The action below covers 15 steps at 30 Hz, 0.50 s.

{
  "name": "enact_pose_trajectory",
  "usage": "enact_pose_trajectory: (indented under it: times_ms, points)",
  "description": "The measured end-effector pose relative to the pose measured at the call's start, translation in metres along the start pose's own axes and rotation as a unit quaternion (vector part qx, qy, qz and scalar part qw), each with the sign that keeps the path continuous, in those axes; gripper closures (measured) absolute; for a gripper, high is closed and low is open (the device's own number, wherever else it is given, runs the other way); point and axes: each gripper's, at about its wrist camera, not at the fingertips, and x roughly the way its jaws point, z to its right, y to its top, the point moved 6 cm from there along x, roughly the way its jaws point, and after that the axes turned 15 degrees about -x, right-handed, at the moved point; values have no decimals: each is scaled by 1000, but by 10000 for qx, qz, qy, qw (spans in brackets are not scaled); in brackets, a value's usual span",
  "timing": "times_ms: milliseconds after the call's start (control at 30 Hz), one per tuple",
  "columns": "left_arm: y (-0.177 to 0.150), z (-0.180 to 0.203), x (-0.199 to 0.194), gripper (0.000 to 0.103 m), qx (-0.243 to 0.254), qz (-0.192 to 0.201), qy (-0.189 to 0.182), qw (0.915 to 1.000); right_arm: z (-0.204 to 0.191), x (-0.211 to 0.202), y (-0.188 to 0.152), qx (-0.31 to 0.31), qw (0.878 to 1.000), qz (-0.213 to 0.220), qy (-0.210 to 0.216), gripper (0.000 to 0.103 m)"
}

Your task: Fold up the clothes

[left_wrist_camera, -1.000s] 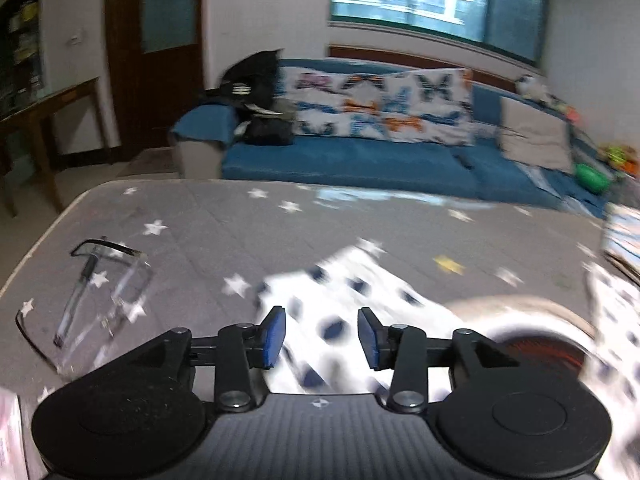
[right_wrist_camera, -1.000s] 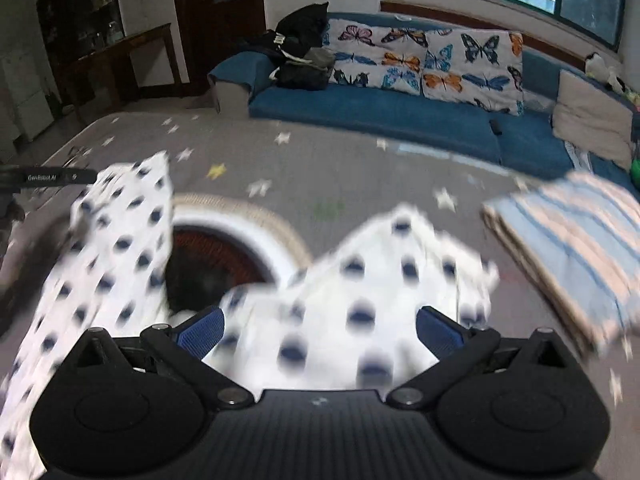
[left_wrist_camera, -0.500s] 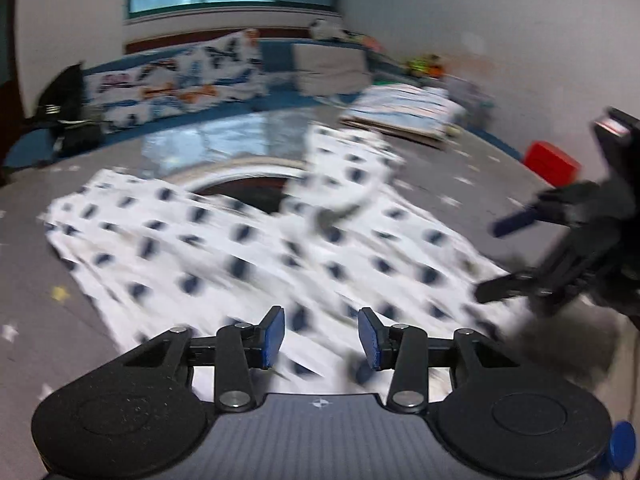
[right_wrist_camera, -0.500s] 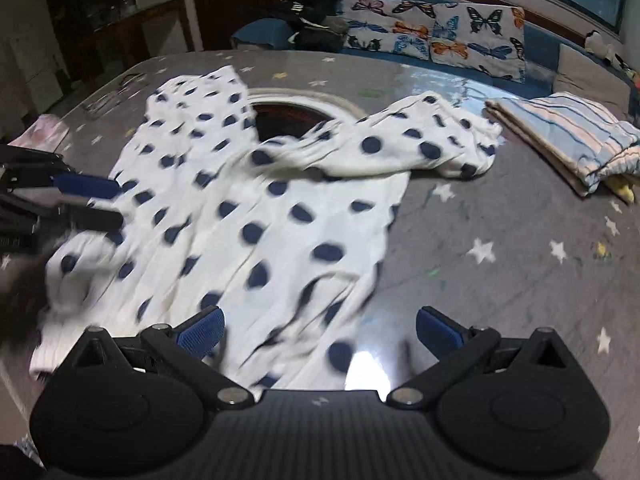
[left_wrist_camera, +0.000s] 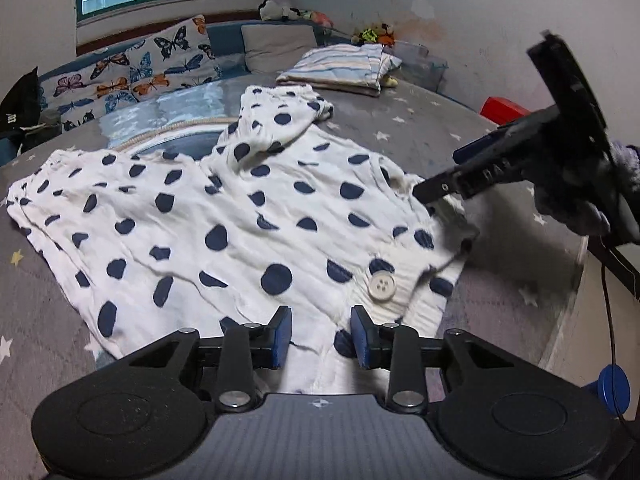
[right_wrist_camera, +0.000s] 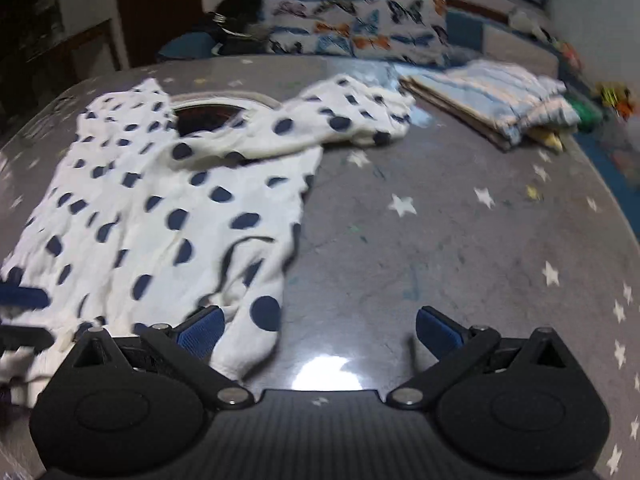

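Observation:
A white garment with dark blue dots lies spread and rumpled on the grey star-print table, one sleeve flopped across its top. It has a white button near its near edge. My left gripper is partly open just above that near edge, with cloth under the gap, gripping nothing. My right gripper is wide open and empty at the garment's lower right corner. The right gripper also shows in the left wrist view, at the garment's right edge.
A folded striped stack lies at the table's far right; it also shows in the left wrist view. A round dark opening sits under the garment's top. A blue sofa with butterfly cushions stands behind. A red box is at right.
Both grippers swung toward the near side of the garment. The garment went from lifted and moving to lying spread on the table. The right gripper has shifted right along its lower edge.

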Motion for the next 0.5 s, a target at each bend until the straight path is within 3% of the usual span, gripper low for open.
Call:
enact_pose_trajectory:
  times_ms: [167,500]
  points:
    - [-7,-3,-7,68,6,-117,-41,9999,-14,-1,-10,-375,9989,-285,-19,0]
    - [-34,-9,-36,68,335,-604,-255,9973,-66,-37,-43,-1133,9887,-629,755,0]
